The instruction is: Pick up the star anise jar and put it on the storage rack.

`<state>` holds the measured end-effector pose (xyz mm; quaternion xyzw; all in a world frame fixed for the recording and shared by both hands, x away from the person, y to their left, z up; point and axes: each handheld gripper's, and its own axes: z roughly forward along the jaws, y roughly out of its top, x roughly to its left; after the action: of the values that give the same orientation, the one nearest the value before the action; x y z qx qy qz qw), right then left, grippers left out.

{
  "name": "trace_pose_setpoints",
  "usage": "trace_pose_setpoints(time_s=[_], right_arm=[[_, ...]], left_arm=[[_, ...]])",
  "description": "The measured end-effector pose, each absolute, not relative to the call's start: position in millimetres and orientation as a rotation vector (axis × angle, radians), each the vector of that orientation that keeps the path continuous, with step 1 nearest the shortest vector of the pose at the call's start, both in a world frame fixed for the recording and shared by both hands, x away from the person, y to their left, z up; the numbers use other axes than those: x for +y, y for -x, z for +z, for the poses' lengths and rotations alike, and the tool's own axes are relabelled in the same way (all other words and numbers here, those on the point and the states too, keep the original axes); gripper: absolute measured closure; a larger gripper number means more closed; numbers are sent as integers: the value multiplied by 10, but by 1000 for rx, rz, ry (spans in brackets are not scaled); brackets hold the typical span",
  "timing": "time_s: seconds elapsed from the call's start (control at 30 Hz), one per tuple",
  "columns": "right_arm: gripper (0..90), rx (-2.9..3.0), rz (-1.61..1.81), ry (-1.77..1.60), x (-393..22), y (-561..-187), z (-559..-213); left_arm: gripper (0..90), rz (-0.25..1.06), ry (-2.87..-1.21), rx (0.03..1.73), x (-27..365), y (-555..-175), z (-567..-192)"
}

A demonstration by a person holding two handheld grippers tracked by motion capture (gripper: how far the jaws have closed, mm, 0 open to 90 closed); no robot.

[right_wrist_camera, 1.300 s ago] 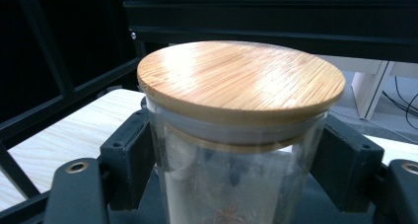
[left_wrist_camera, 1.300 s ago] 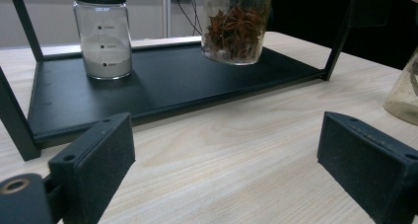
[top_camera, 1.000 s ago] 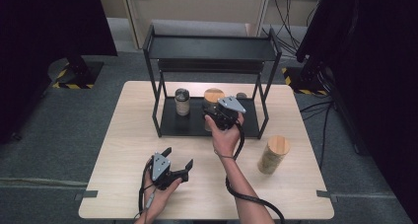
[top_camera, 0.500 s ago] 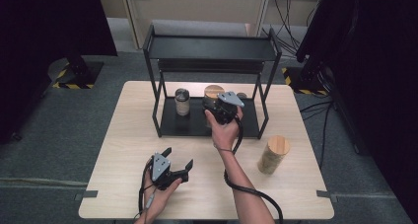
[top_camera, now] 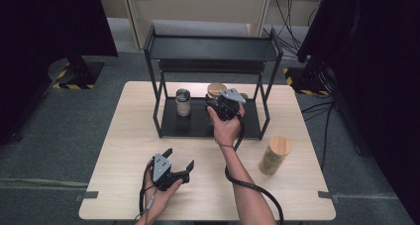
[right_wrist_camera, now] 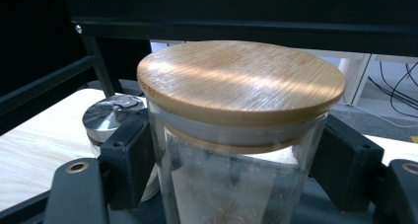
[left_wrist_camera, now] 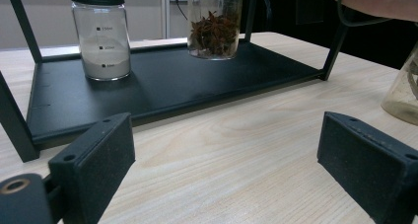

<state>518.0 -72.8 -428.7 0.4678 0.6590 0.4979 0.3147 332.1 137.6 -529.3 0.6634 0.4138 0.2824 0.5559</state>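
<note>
On rack (top_camera: 168,125): two jars (top_camera: 183,102).

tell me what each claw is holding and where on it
The right claw grips the star anise jar by its glass sides just under the wooden lid. The left claw is open, holding nothing.

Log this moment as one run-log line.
right hand-held gripper: shut on star anise jar | jar: above rack's lower shelf | left hand-held gripper: open, over table
</note>
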Motion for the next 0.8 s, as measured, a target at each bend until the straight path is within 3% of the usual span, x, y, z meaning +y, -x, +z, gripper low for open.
trace_pose_setpoints(time_s=[0.8], right_arm=[[255,1737,1298,-1270,-703,-5404,-4439]], left_arm=[[66,665,-1570,972,1375,-3319,-5293]])
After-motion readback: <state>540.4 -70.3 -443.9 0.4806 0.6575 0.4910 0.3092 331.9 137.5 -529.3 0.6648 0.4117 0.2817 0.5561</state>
